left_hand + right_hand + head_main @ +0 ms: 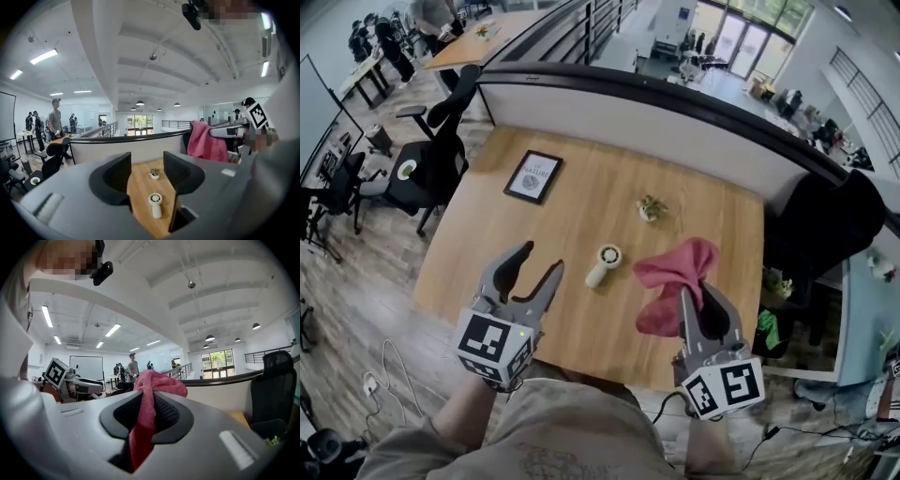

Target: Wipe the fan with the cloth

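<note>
- Pinched between the jaws of the right claw (145,411): one fold of the pink cloth (157,380). Jaws closed almost fully on it, the rest bunched above the tips and hanging below.
- Probably gripped by a single fold so as to leave a loose wad in front for wiping.
- Held over the right part of the tabletop (581,206), apparently clear of the wood and touching nothing else.
- At the left claw (146,161): jaws wide apart, nothing between them, only bare wood and the small white fan (155,204) seen through the gap.
- Aimed almost level toward that fan, likely in order to take it by the handle and steady it.
- As for the fan itself: lying flat near the middle of the tabletop, round head away from the person and handle toward the person, between the two claws and apart from both.
- Not yet touched by the cloth, so wiping judged as not begun.
- Farther out: a small potted plant (651,207) beyond the fan and a framed picture (533,176) toward the far left, both well apart from the fan and out of the way.
- Next, by judgement: pinning or lifting the fan with the left claw, then bringing the wad to its head. Otherwise some risk of pushing such a light thing along the smooth wood.
</note>
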